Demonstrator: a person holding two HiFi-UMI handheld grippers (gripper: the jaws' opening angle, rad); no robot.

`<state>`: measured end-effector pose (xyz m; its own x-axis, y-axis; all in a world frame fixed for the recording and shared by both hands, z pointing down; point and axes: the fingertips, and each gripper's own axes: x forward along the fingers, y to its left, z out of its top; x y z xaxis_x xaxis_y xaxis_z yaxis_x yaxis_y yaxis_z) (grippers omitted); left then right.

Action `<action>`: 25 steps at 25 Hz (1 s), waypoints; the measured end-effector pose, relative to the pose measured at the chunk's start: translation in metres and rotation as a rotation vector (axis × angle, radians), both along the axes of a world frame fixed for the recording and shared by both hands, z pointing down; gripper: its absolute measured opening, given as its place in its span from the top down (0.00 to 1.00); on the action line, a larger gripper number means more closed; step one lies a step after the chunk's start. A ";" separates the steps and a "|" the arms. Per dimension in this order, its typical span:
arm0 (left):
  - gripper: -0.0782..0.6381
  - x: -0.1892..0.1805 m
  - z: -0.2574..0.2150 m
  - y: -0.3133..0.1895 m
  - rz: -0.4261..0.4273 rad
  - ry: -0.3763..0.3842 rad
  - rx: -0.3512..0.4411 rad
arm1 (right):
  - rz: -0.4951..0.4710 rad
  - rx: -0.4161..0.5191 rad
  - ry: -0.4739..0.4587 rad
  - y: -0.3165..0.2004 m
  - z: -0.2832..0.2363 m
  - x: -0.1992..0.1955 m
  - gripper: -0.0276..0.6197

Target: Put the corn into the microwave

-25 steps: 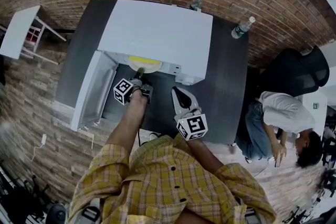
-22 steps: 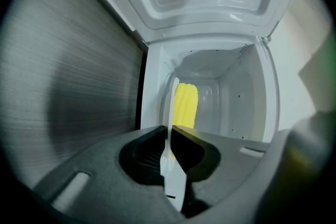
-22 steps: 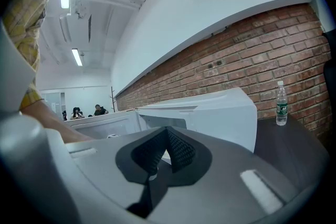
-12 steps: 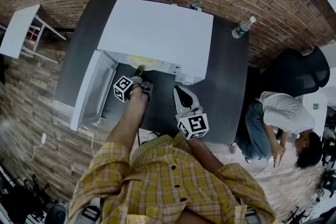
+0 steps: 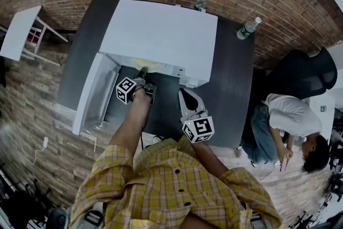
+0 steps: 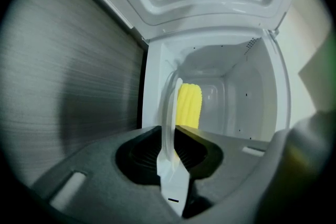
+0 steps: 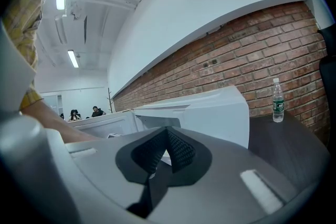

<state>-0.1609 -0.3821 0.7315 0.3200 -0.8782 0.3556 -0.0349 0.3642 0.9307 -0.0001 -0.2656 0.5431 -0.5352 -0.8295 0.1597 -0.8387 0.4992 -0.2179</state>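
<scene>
The white microwave stands on a dark table with its door swung open to the left. My left gripper reaches into its mouth. A yellow corn cob lies on a white plate inside the cavity. The plate's rim stands between the left jaws, which are opening, with a small gap on each side of it. In the head view the left gripper sits at the opening. My right gripper hovers over the table to the right, its pads together on nothing.
Two water bottles stand at the table's far edge by the brick wall. A person crouches on the floor at the right, beside a black office chair. A white side table is at the left.
In the head view the yellow of the corn at the microwave's mouth has dropped out of sight; only a pale sliver of plate shows. Both hands have stayed about where they were.
</scene>
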 end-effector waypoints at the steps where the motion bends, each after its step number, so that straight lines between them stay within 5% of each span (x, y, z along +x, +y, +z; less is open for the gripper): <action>1: 0.78 0.000 0.001 0.000 -0.001 0.001 -0.001 | -0.001 0.000 0.000 0.000 0.000 0.000 0.96; 25: 0.74 0.006 -0.011 0.007 0.017 0.045 0.037 | -0.006 0.022 0.016 0.006 -0.003 0.000 0.96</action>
<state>-0.1554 -0.3754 0.7201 0.3496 -0.8848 0.3082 0.0017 0.3295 0.9442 -0.0001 -0.2595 0.5399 -0.5373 -0.8299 0.1501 -0.8391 0.5083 -0.1935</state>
